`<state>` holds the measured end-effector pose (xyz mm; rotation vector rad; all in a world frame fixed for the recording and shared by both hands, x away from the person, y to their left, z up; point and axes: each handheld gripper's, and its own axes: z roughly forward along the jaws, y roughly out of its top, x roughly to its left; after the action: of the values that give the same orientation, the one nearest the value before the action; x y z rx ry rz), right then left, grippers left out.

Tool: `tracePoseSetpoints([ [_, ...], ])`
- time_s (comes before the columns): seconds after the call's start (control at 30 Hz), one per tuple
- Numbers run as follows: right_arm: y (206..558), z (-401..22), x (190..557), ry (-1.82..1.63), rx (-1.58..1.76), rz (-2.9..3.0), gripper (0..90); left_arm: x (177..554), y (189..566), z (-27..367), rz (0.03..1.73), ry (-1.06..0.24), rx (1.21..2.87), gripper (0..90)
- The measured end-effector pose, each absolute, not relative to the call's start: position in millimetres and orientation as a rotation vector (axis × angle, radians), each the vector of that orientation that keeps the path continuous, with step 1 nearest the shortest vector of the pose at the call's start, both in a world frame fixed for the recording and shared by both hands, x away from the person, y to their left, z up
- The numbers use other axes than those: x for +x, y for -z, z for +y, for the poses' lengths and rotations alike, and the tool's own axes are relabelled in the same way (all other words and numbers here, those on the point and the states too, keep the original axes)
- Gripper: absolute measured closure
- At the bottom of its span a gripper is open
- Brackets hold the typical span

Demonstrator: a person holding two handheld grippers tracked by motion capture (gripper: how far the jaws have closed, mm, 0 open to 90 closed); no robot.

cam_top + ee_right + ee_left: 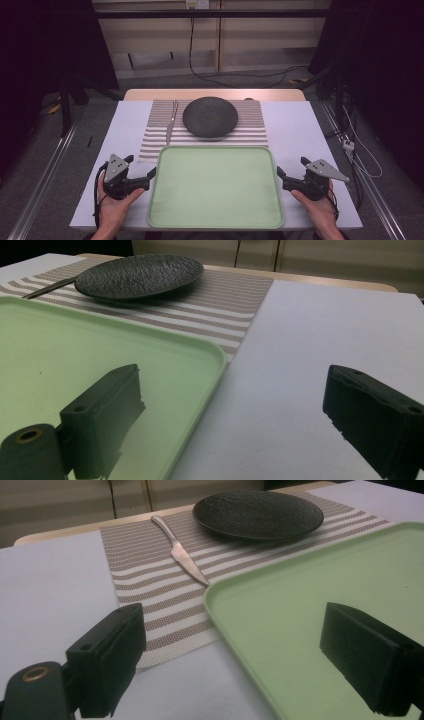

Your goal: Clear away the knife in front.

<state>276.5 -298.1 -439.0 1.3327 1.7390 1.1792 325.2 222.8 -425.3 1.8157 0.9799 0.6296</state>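
An empty pale green tray lies at the front middle of the table. My left gripper stands open at its left edge. In the left gripper view the tray's rim runs between the two spread jaws of the left gripper, and nothing is clamped. My right gripper is open at the tray's right edge. In the right gripper view the right gripper has one jaw over the tray and the other over the white table cover. Each gripper is held by a hand.
Behind the tray, a dark textured plate rests on a striped placemat, with a metal knife just left of the plate. The white table cover lies bare on both sides. Cables run across the floor beyond the table.
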Motion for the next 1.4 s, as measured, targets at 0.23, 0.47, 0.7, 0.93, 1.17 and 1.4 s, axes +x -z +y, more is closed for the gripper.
tracePoseSetpoints([
  [0.23, 439, -298, 276, -1.181, 1.331, 1.755, 8.4, 330, 428, 219, 1.002, -0.603, 1.850, 5.2],
  [0.47, 439, -298, 276, -1.183, 1.320, 1.768, 8.0, 341, 425, 218, 0.994, -0.557, 1.890, 6.2],
  [0.7, 441, -295, 278, -1.171, 1.312, 1.790, 8.1, 354, 421, 213, 0.999, -0.550, 1.914, 6.1],
  [0.93, 441, -293, 280, -1.166, 1.317, 1.796, 8.1, 368, 415, 210, 1.012, -0.559, 1.934, 6.6],
  [1.17, 441, -292, 280, -1.164, 1.309, 1.808, 8.0, 385, 410, 211, 1.051, -0.543, 1.925, 7.6],
  [1.4, 442, -290, 282, -1.162, 1.304, 1.825, 8.1, 402, 407, 210, 1.084, -0.568, 1.911, 8.4],
])
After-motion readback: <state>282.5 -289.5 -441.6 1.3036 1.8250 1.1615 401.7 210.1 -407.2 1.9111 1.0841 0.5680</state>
